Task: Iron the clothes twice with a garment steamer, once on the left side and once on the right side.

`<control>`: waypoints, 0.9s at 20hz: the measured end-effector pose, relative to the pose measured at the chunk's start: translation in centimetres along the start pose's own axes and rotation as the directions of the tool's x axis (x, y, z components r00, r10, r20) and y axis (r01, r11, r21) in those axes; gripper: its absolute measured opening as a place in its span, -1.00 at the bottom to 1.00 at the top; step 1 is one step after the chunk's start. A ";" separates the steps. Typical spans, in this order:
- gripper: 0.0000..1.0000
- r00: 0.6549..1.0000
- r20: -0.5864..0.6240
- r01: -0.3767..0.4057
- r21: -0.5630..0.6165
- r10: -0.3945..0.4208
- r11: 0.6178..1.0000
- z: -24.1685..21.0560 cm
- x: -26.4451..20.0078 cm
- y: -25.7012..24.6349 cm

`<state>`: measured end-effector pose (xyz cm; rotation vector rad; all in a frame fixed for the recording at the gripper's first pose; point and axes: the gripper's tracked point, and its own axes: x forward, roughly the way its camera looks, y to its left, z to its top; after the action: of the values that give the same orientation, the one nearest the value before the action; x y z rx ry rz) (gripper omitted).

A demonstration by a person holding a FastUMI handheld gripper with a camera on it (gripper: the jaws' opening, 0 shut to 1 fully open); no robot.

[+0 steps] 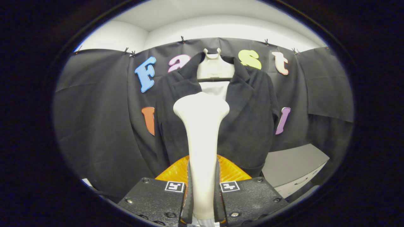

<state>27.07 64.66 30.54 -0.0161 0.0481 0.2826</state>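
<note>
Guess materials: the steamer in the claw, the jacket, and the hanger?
Garment steamer, clamped in the claw: looks like smooth moulded plastic, cream, with a soft sheen and no seams visible. Jacket: dark matte woven cloth, possibly wool blend; slightly fuzzy surface, no shine. Hanger: likely the same kind of pale glossy plastic, judging by its rounded moulded form.

steamer (202, 126): clamped between claw (202, 201) fingers, head up
jacket (249, 119): behind steamer, on hanger (213, 67), against wall
cabinet (292, 168): right of jacket, lower
</note>
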 end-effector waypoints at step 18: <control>-0.44 1.000 -0.008 0.028 -0.094 -0.029 0.995 1.0 6.9 6.3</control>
<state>31.96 72.62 31.16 -0.1119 0.0440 0.2561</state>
